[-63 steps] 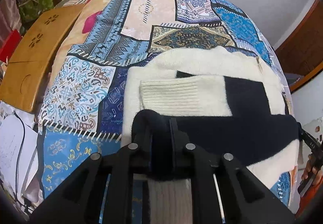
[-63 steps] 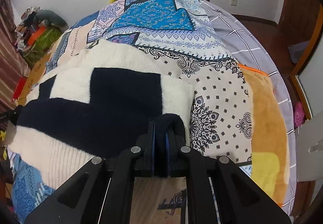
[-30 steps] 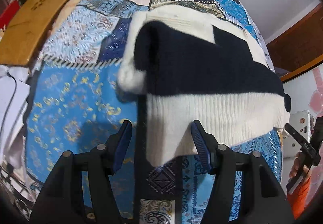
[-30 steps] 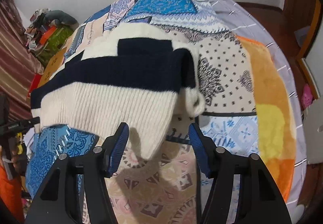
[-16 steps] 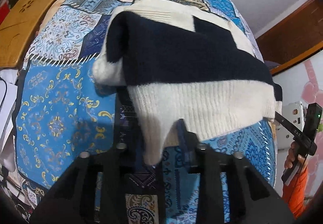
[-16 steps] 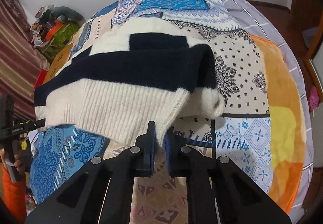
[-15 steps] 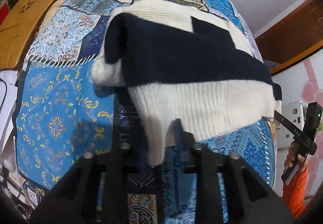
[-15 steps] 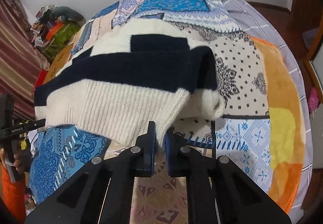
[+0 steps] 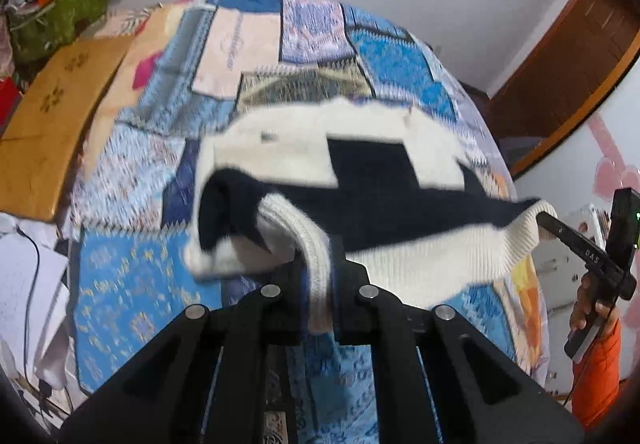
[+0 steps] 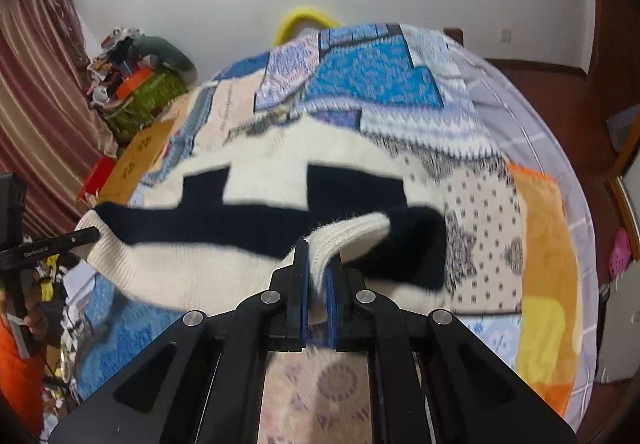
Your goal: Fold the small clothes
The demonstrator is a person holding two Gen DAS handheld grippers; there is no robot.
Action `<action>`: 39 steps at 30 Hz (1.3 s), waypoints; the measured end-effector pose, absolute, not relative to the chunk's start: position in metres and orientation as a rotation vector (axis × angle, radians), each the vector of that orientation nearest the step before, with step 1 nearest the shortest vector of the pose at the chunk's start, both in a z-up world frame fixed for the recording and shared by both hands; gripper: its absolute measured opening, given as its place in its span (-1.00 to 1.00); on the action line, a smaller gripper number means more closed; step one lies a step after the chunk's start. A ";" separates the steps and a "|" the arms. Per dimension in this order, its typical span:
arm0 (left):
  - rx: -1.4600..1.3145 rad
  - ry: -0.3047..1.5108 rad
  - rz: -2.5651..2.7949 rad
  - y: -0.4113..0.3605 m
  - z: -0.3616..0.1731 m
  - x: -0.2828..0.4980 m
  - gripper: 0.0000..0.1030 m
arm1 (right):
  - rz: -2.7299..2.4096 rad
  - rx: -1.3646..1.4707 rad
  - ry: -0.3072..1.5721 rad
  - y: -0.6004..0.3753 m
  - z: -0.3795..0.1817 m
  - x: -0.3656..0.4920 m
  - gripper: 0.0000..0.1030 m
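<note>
Bed (image 10: 532,111) fills the middle of both frames, covered by a patchwork quilt (image 9: 132,284) in blue and beige. Lying on the quilt at centre frame — a cream-and-navy sweater (image 10: 280,155). An orange-yellow blanket (image 10: 544,284) lies along the right edge in the right wrist view.
</note>
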State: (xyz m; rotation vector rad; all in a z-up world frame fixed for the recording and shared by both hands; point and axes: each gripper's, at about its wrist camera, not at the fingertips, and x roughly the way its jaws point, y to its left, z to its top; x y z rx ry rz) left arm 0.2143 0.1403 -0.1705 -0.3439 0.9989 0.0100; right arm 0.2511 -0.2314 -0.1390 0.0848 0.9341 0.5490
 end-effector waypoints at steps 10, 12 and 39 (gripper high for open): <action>-0.351 0.927 0.091 0.169 -0.142 0.268 -0.86 | 0.518 0.058 0.863 -0.209 -0.117 0.298 -0.88; -0.359 0.935 0.105 0.175 -0.146 0.281 -0.86 | 0.502 0.061 0.856 -0.209 -0.116 0.308 -0.88; -0.504 1.121 0.153 0.233 -0.257 0.372 -0.86 | 0.395 0.117 1.027 -0.212 -0.201 0.408 -0.88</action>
